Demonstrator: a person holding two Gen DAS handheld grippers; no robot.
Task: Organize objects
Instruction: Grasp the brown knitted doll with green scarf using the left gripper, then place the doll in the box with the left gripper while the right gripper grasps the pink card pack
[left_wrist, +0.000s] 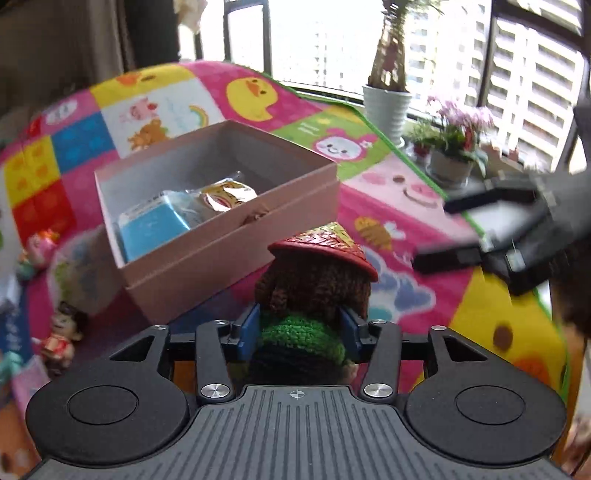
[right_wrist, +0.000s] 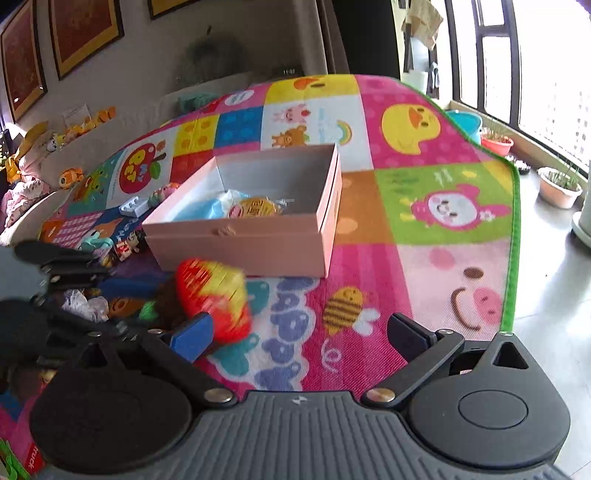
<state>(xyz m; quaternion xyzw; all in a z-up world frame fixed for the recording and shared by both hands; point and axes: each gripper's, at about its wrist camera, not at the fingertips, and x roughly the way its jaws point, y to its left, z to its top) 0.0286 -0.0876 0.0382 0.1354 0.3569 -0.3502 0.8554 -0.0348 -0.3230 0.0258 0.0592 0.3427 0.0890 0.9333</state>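
Bright patchwork play mat (left_wrist: 258, 96) lying on the floor by a big window, potted plants (left_wrist: 454, 147) standing along the sill.

Left wrist view: left gripper (left_wrist: 302, 332) clamping a crocheted doll (left_wrist: 314, 291), blue pads pressing on its green middle from both sides, red-and-yellow woven hat pointing away from the camera. Doll hanging just short of the pink box (left_wrist: 221, 236). Box sitting open on the mat, holding a blue packet (left_wrist: 155, 229) and a crinkly yellow snack bag (left_wrist: 225, 195). Right gripper (left_wrist: 443, 236) hovering to the right over the mat, blurred, jaws spread, nothing between them. Small figurine (left_wrist: 61, 336) lying at left on the mat.

Right wrist view: right gripper (right_wrist: 299, 332) standing wide, only bare mat (right_wrist: 424, 206) between the fingers. Doll (right_wrist: 214, 299) showing blurred just beside the left finger, not touching the pads, gripped by the left gripper (right_wrist: 110, 295) coming in from the left edge. Box (right_wrist: 243, 243) sitting beyond, well apart from the right gripper. Loose toys (right_wrist: 129, 206) lying left of the box.
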